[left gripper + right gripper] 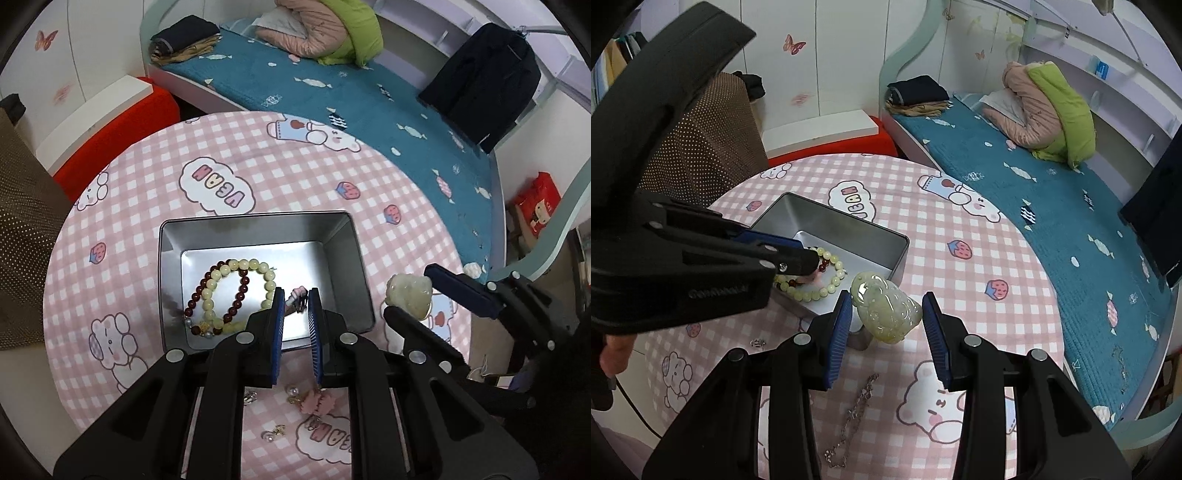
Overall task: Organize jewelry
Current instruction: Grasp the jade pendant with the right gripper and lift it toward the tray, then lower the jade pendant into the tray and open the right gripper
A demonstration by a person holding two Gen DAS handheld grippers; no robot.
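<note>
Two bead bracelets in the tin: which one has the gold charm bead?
The pale yellow bead bracelet has it: a gold filigree bead sits at its near end, flanked by silver-grey beads. The dark red bead bracelet crossing it inside the silver metal tin shows only red beads.

There is one metal box [354, 258] in front of the left tongs [297, 301]. Two bead bracelets lie in it: one pale yellow [258, 266] and one dark red [201, 291]. One pale green carved stone [884, 310] sits between the right tongs [886, 314]. One silver chain [855, 413] lies under them. One pink charm [319, 402] lies under the left tongs.
</note>
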